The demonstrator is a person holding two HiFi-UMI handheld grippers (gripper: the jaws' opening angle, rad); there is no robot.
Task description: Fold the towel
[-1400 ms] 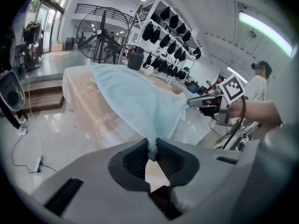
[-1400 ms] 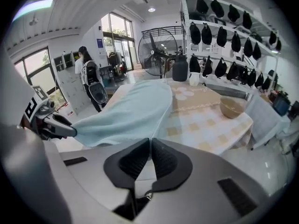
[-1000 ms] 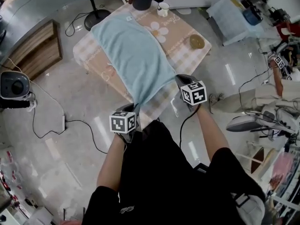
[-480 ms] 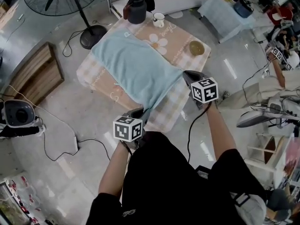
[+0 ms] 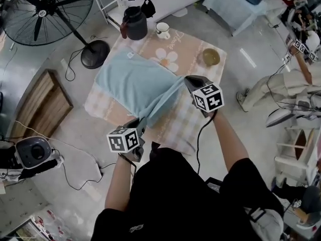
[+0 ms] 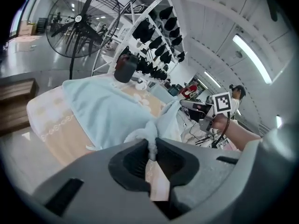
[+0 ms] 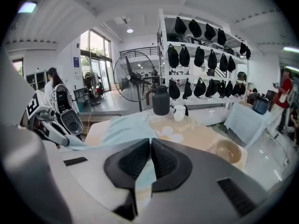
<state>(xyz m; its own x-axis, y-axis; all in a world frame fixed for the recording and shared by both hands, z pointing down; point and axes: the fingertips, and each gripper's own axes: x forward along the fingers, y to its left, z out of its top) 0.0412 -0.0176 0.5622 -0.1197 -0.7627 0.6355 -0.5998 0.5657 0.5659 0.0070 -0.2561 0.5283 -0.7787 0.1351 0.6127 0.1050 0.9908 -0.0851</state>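
Note:
A light blue towel (image 5: 131, 81) lies on the low table (image 5: 193, 51), its near edge lifted off the cloth. My left gripper (image 5: 139, 126) is shut on the near left corner, and a bunched tuft of towel (image 6: 150, 133) shows between its jaws. My right gripper (image 5: 186, 81) is shut on the near right corner, with a thin strip of towel (image 7: 145, 175) hanging below its closed jaws. The held edge stretches between the two grippers above the towel's near half. From the right gripper view the towel (image 7: 125, 126) spreads ahead on the table.
A dark jug (image 5: 134, 23) and a white mug (image 5: 162, 30) stand at the table's far end, and a brown bowl (image 5: 211, 57) at its right. A large fan (image 5: 47, 11) and a wooden crate (image 5: 42, 104) are on the left. Cables lie on the floor.
Both grippers have moved up and forward over the table with the towel's near edge, which now hangs lifted above the towel's near half instead of draping over the table's front.

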